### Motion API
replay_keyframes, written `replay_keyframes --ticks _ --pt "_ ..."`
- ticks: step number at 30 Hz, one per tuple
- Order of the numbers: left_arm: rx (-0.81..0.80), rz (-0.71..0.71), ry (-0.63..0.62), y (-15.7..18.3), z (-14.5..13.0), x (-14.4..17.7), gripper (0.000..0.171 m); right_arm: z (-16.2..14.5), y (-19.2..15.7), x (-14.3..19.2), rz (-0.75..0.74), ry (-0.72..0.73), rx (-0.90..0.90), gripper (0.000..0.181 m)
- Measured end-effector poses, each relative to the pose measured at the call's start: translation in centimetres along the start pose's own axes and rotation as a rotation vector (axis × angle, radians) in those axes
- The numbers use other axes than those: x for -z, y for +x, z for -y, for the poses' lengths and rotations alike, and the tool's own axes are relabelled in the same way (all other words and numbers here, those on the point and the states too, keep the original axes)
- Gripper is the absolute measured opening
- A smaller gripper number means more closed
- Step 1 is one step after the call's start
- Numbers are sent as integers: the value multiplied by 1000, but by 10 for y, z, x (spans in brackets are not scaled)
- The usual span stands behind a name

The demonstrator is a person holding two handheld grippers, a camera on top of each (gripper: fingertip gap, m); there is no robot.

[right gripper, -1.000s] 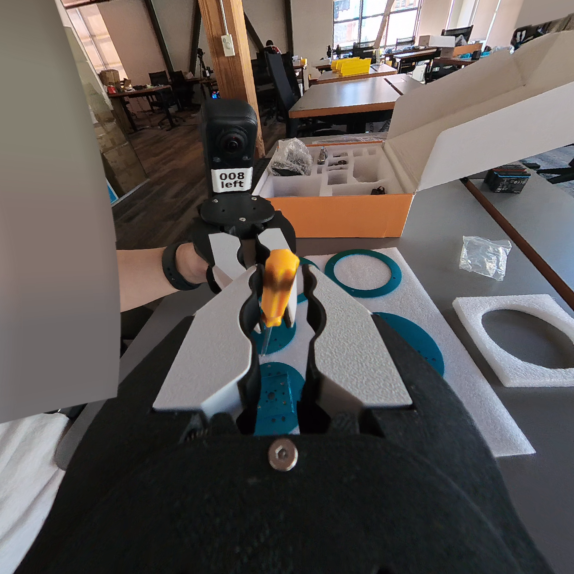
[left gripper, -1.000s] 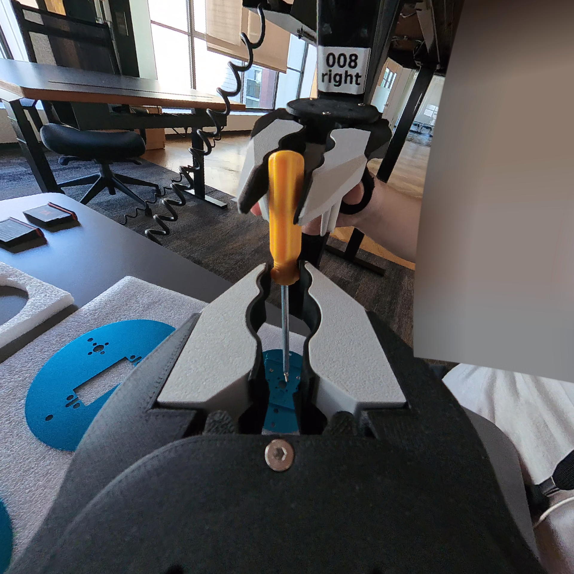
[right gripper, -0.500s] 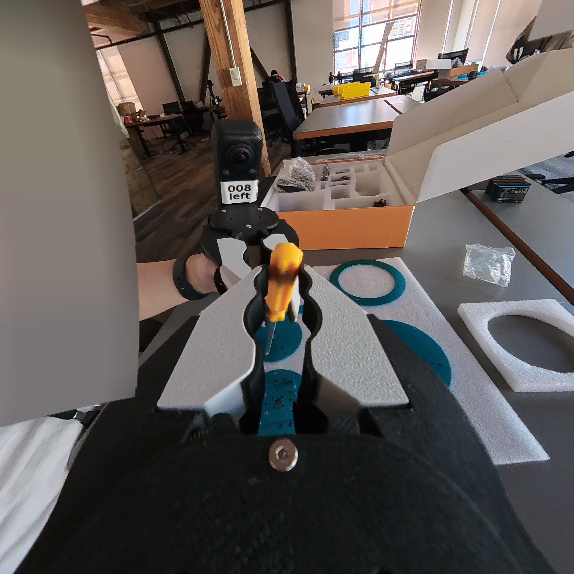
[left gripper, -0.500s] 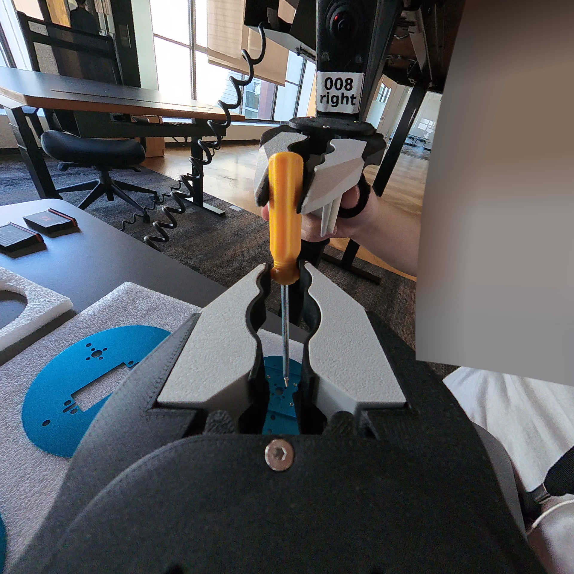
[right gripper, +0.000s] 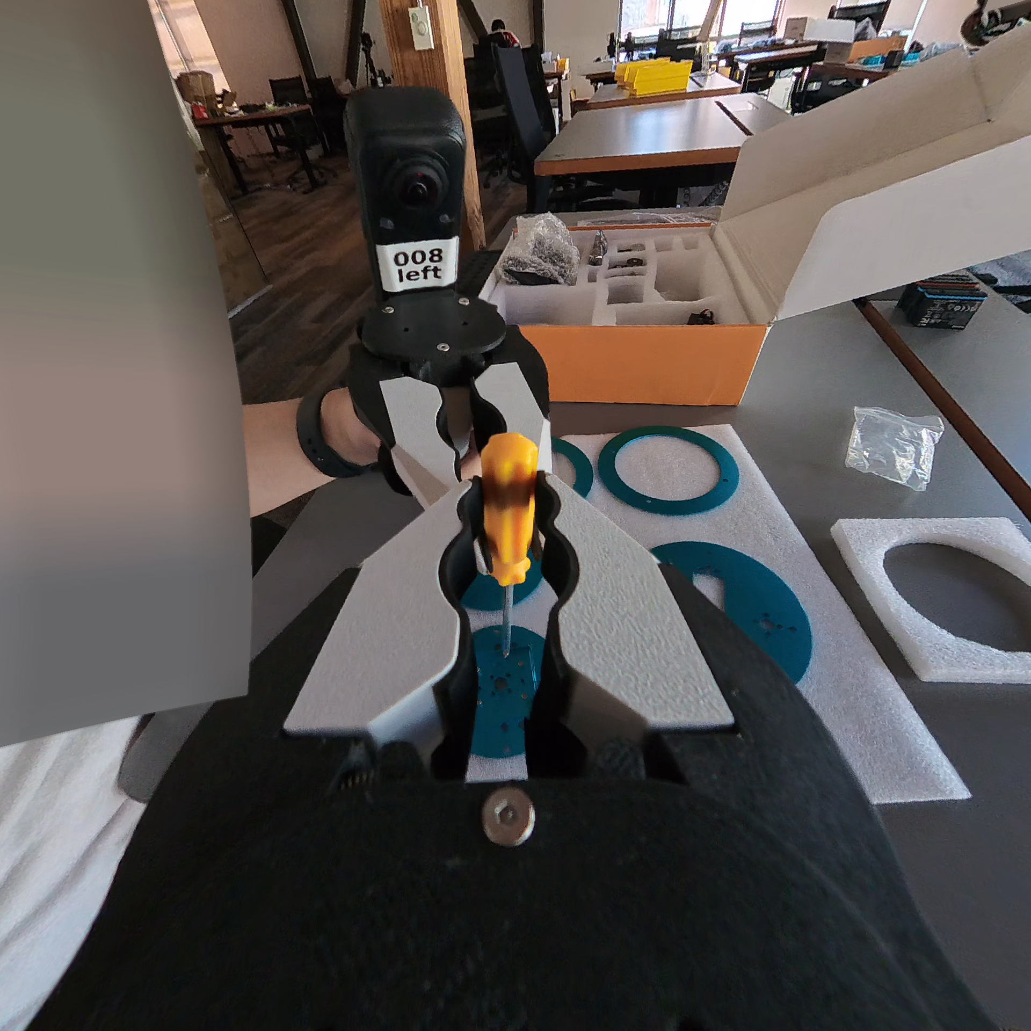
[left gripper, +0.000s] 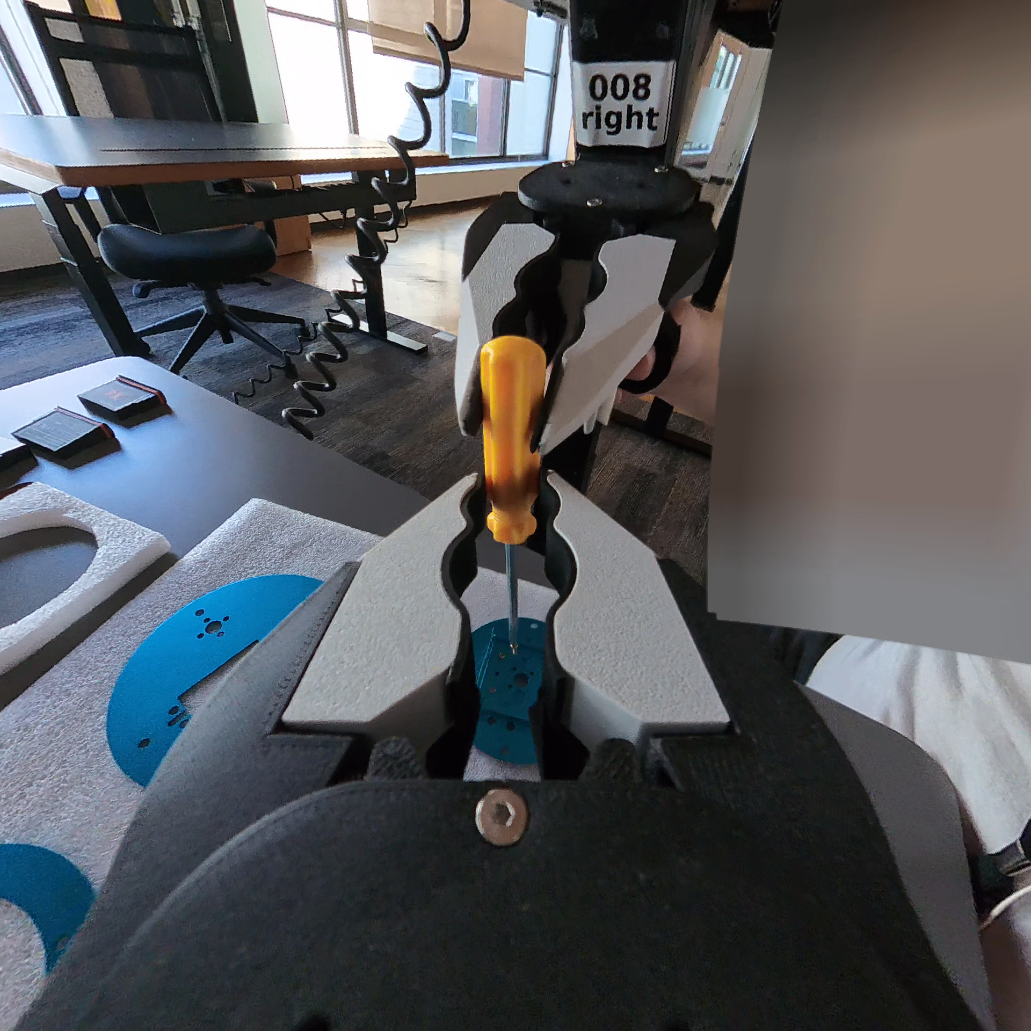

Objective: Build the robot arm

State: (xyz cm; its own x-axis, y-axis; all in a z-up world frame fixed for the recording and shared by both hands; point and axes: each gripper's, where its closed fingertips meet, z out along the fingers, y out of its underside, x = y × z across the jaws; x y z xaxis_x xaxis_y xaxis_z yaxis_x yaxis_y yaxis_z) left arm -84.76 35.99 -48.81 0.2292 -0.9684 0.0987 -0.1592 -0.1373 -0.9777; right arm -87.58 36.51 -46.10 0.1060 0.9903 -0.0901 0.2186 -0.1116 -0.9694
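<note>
A screwdriver point(left gripper: 512, 435) with an orange handle and a thin metal shaft stands upright, tip down. My left gripper point(left gripper: 511, 491) is shut on the lower end of its handle. My right gripper point(right gripper: 507, 485) faces it from the other side and is shut on the handle point(right gripper: 507, 519) higher up; it also shows in the left wrist view point(left gripper: 507, 438). The shaft tip hangs just above a small blue drilled disc point(left gripper: 510, 686) that lies on a white foam sheet point(right gripper: 781, 558); I cannot tell if it touches.
On the foam sheet lie a large blue plate with a cut-out point(right gripper: 764, 608) and a teal ring point(right gripper: 666, 446). An open orange box with foam compartments point(right gripper: 641, 362), a clear plastic bag point(right gripper: 892, 446) and a foam frame point(right gripper: 920, 558) are on the grey table. Small black boxes point(left gripper: 120, 396) lie far left. Less than 4 cm separates the two grippers' tips. The small blue drilled disc point(left gripper: 510, 686) is about 12 cm from my left fingertips. Seen from the right wrist view point(right gripper: 506, 679) as well.
My right gripper has moved in closer and now encloses the upper handle. The screwdriver has gone from tilted to upright in the right wrist view and sits a little lower in the left.
</note>
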Motion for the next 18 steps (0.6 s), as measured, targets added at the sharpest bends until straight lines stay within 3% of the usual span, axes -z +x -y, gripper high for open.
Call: replay_keyframes --ticks 18 --pt "-77 53 -90 -6 -17 -8 16 -17 5 -4 -5 -17 -1 16"
